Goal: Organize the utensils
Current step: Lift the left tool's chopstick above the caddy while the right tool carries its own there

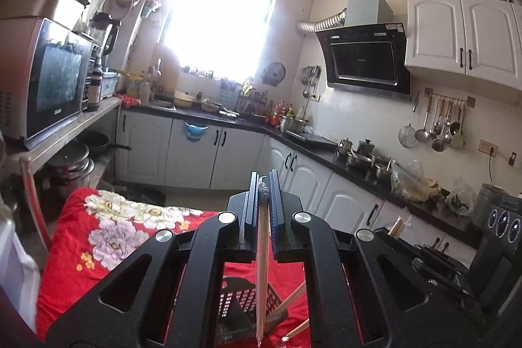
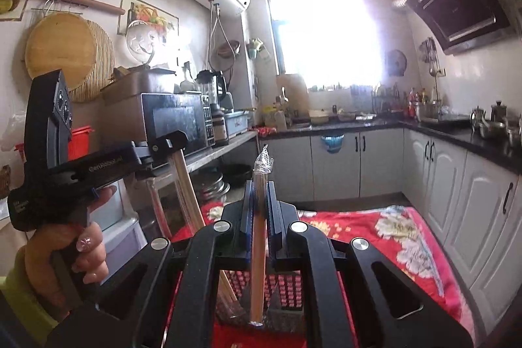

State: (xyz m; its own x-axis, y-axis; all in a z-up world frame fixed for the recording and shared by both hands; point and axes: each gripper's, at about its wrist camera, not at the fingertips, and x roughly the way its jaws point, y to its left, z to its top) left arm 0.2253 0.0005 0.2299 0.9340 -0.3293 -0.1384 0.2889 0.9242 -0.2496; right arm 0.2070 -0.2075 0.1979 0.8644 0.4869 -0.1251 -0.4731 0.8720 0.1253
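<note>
Two grippers (image 1: 263,181) (image 2: 260,189) clamp wrapped chopsticks (image 1: 262,266) above black basket (image 1: 243,302)

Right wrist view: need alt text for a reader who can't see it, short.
The right gripper is shut on a plastic-wrapped pair of chopsticks held above a black slotted basket on a red floral cloth. At left, a hand holds the left gripper, shut on another wrapped pair; a kitchen lies behind.

blown-out window (image 1: 222,22) glare, fisheye-warped edges
</note>
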